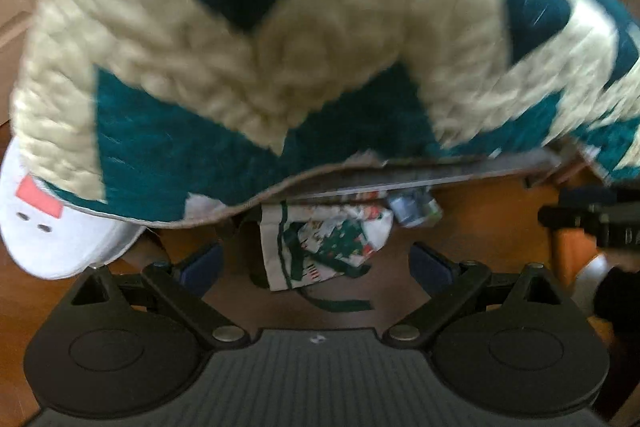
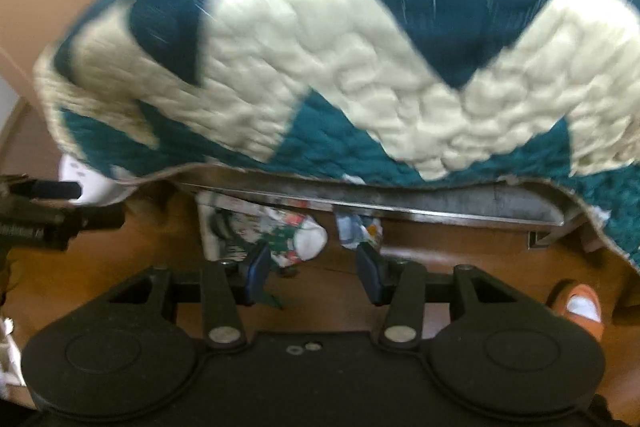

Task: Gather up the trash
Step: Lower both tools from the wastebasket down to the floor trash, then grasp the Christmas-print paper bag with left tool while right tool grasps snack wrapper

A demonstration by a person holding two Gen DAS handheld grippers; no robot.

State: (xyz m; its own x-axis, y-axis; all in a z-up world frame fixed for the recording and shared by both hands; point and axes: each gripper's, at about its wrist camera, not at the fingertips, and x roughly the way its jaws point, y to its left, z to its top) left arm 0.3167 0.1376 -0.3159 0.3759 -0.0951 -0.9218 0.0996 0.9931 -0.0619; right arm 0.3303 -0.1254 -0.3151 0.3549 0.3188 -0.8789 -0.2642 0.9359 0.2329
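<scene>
left tool (image 1: 316, 267) jaws wide apart, nothing between them. right tool (image 2: 312, 271) jaws parted at a middling gap, also empty. both tools angle steeply down toward the wooden floor (image 1: 472, 227).

trash lies on the floor at the bed's near edge, partly tucked under the metal bed rail (image 2: 440, 211) and the overhang of the teal-and-cream quilt (image 1: 280, 67). main piece: crumpled christmas-print wrapping paper (image 1: 328, 243), its long axis running roughly away from the left tool, toward the bed. a smaller crumpled blue-and-white scrap (image 1: 412, 209) sits just beside it, toward the right, closer under the rail.

key relation: in the left wrist view the wrapping paper lies dead ahead, centred between the jaws. in the right wrist view the same paper (image 2: 296, 243) sits off the left finger, the small scrap (image 2: 356, 227) nearer the middle. judgement: left takes the paper, right the scrap.

white round object with a pink label (image 1: 52, 227) sits off toward the bed's left corner; cannot tell what it is. orange-and-white shoe (image 2: 580, 307) on the floor at right.
</scene>
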